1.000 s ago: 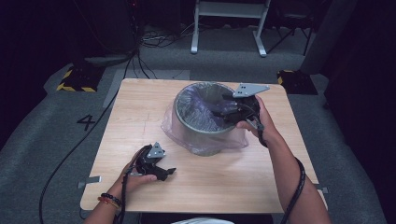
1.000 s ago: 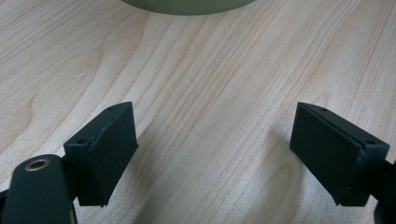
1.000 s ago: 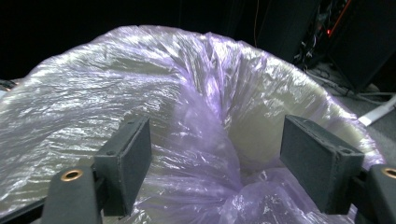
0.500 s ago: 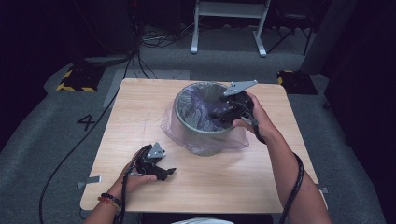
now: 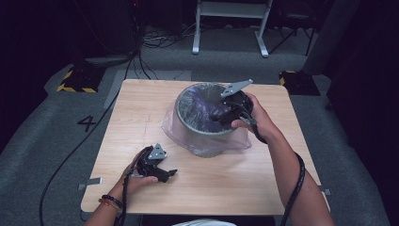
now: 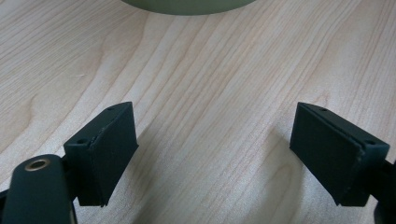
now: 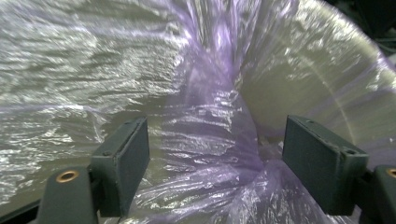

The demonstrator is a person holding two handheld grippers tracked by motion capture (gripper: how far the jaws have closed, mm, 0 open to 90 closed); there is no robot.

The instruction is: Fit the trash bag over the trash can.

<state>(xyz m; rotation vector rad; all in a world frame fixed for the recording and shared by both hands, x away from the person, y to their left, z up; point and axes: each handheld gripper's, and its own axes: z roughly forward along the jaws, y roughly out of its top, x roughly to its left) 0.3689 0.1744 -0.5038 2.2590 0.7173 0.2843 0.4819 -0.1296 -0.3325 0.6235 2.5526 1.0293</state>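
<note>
1. We are fitting a thin purple bag [image 5: 207, 106] into a round grey bin [image 5: 200, 141] that stands a bit right of the middle of the wooden table [image 5: 244, 183]
2. The bag sits inside the bin, and its loose edge hangs over the rim and spreads on the table around the bin
3. Our right gripper [image 5: 221, 114] reaches down into the bin from the right side
4. Its jaws are spread wide, with a bunched fold of the bag [image 7: 219, 116] between them, and they do not squeeze it yet
5. Our left gripper [image 5: 164, 173] rests low on the near left of the table, jaws spread, with nothing in them
6. We think the step now is pushing the bag down and flat
7. Next, we should close on that fold and pull softly, so the thin bag does not rip
</note>
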